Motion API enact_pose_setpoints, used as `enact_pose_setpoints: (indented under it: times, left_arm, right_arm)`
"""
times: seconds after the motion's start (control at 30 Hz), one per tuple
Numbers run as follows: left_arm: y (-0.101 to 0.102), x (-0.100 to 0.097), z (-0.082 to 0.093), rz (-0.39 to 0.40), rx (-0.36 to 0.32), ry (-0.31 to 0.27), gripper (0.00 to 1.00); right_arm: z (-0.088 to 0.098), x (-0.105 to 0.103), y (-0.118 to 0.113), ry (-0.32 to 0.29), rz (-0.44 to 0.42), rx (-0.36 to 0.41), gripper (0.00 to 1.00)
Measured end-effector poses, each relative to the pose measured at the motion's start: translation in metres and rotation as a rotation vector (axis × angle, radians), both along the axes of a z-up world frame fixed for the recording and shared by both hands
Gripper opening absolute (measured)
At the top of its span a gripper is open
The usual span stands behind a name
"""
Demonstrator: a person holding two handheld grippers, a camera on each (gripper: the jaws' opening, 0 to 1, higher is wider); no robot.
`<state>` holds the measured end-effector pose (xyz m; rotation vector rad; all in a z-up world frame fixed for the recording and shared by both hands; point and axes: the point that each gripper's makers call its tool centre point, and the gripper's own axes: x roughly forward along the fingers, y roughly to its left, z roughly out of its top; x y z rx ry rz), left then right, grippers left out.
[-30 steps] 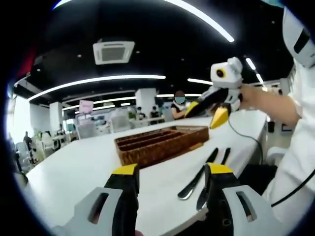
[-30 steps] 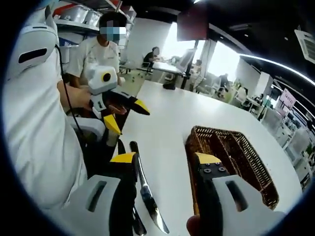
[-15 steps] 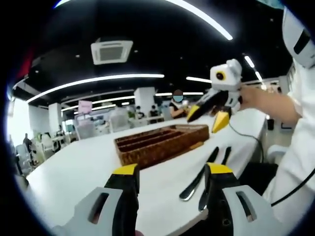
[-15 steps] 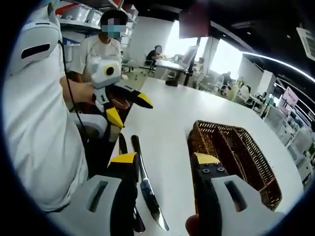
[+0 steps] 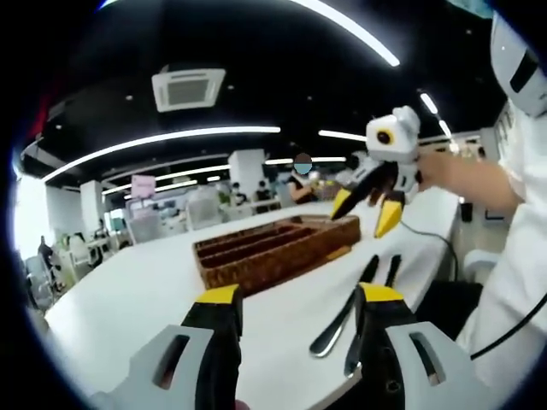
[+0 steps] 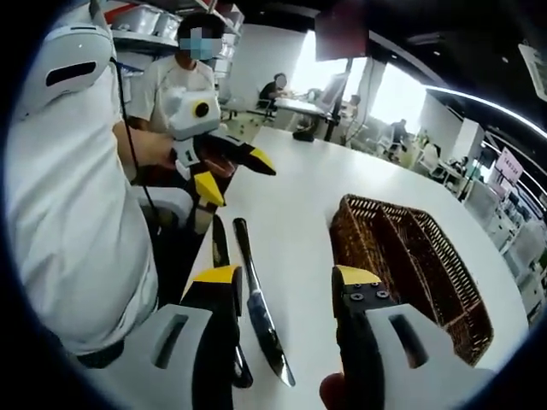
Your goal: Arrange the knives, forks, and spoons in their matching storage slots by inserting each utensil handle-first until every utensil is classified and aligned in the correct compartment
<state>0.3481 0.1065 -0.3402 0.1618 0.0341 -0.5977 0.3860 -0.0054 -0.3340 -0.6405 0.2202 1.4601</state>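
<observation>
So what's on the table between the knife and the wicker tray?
Nothing: in the right gripper view, bare white table separates the knife from the wicker tray.

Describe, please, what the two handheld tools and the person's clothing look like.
Each tool has a white-grey body and black jaws with yellow tips: the left tool, the right tool. Each carries a white box with a yellow-ringed lens and trails a black cable. The person wears a white short-sleeved top.
</observation>
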Motion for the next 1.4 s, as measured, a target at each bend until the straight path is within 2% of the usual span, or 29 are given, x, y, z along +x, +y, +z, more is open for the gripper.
enact_pose_setpoints:
  times: [0.57,0.73,0.83,1.1,1.3,1.4]
  left_arm:
    - [-0.006,0.003,0.003,-0.016,0.039,0.002,0.52]
    - [-0.007,0.005,0.002,-0.033,0.085,0.013,0.51]
    - [-0.011,0.007,0.000,-0.047,0.138,0.012,0.51]
    - [-0.015,0.011,0.000,-0.073,0.181,0.016,0.50]
    - [-0.018,0.014,0.002,-0.106,0.210,0.028,0.46]
    - [-0.021,0.015,0.000,-0.126,0.227,0.039,0.48]
  right_arm:
    - [-0.007,-0.004,-0.014,-0.005,0.010,-0.035,0.43]
    - [-0.014,-0.004,-0.018,-0.006,0.015,-0.061,0.43]
    - [-0.018,-0.004,-0.020,0.003,0.019,-0.069,0.43]
    - [-0.039,0.000,-0.031,-0.009,0.011,-0.180,0.36]
    - [-0.043,0.002,-0.035,0.009,0.007,-0.215,0.29]
    - [-0.045,0.005,-0.037,0.018,0.006,-0.233,0.25]
